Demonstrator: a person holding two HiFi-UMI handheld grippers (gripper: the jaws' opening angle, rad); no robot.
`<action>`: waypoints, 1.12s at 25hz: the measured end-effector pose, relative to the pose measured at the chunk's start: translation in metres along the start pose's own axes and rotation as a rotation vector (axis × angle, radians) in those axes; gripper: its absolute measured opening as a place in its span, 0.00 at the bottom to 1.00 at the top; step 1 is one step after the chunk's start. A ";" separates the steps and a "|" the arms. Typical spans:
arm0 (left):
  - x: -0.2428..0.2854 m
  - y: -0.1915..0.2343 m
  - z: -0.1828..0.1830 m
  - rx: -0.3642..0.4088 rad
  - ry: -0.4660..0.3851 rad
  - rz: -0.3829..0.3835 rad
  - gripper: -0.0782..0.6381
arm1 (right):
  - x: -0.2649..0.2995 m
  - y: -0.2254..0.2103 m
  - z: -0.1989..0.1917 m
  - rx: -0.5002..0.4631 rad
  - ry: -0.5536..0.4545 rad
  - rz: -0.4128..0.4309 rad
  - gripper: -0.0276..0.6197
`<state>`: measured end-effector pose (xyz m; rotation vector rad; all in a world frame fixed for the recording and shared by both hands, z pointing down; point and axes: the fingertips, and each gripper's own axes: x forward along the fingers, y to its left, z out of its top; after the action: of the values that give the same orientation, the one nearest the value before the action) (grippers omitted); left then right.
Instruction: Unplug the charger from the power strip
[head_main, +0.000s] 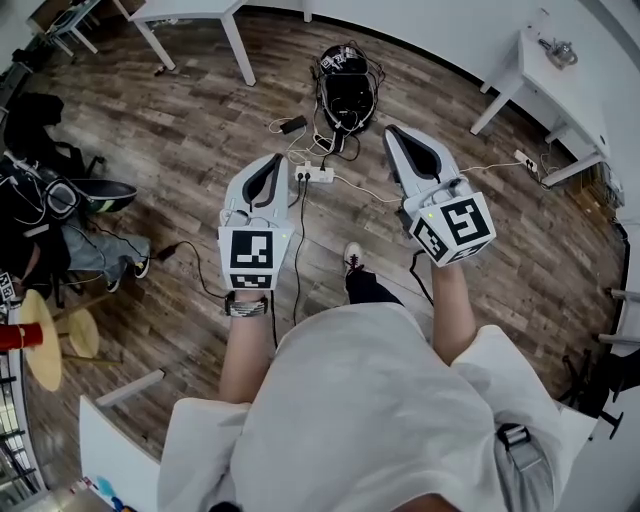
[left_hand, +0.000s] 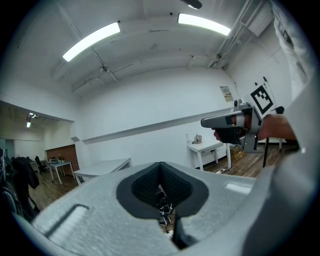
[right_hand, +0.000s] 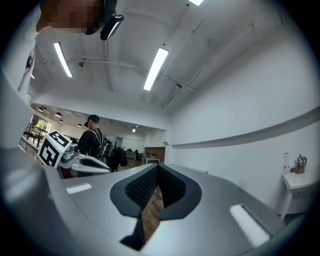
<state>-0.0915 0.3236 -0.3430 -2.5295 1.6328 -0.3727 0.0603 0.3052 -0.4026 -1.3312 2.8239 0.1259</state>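
The white power strip (head_main: 318, 174) lies flat on the wood floor (head_main: 180, 150) out past the white shoe (head_main: 352, 257), with dark plugs stuck in it, and a small black charger block (head_main: 293, 126) lies flat even farther from the shoe.

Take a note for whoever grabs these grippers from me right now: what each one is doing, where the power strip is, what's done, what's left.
Left gripper: shut, empty, held up above the floor.
Right gripper: shut, empty, also raised.
Power strip: white, on the wood floor, just past the left gripper's tip in the head view, with cables running to it.
Done: nothing; neither gripper touches the strip.
Left: get down to the strip, probably steady it with one gripper, grip the charger's plug with the other and pull. Which plug is the charger's is too small to tell from here.
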 end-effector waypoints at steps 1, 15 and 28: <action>0.010 0.002 0.000 0.000 0.002 -0.001 0.11 | 0.007 -0.008 -0.001 0.000 0.001 -0.001 0.04; 0.141 0.024 -0.017 -0.030 0.089 0.014 0.11 | 0.087 -0.112 -0.028 0.024 0.040 0.032 0.04; 0.229 0.028 -0.035 -0.056 0.143 0.049 0.12 | 0.131 -0.185 -0.056 0.035 0.058 0.075 0.04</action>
<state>-0.0356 0.1050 -0.2823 -2.5507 1.7755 -0.5213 0.1206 0.0825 -0.3657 -1.2433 2.9103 0.0385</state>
